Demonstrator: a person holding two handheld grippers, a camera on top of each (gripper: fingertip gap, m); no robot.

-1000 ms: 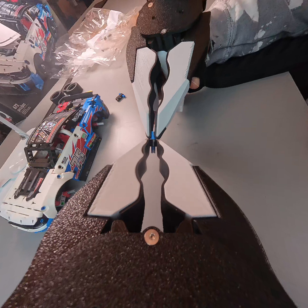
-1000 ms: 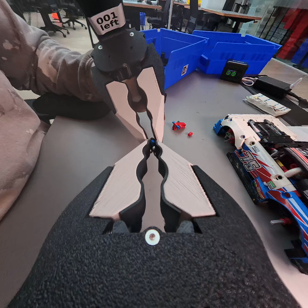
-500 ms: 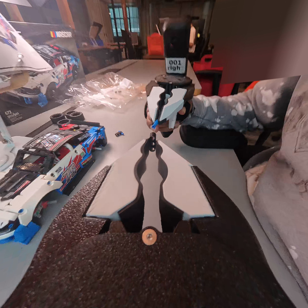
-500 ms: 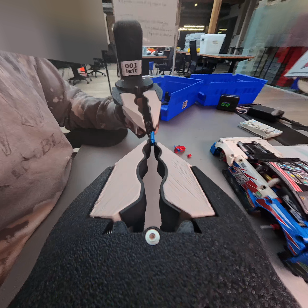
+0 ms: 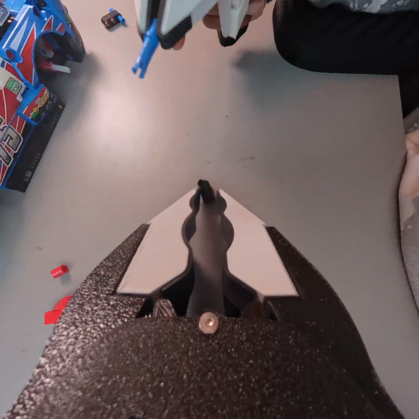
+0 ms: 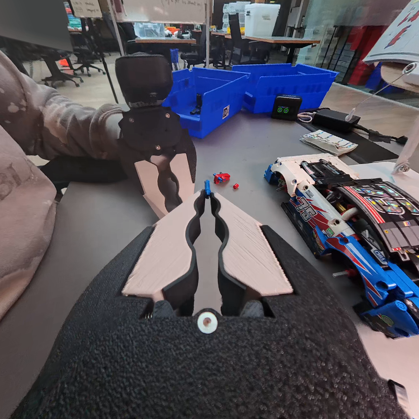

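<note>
The left tool [image 5: 207, 190] is closed on a small black peg [image 5: 205, 193] at its tips; the right tool [image 6: 207, 195] pinches a blue pin [image 6: 207, 186], seen at 11 o'clock in the left view. Both pieces look light, stiff and smooth-surfaced, best gripped mid-shaft. At 12 o'clock beyond the right tool, blue bins [image 6: 226, 95] on the desk [image 6: 244, 140] hold a few dark parts
</note>
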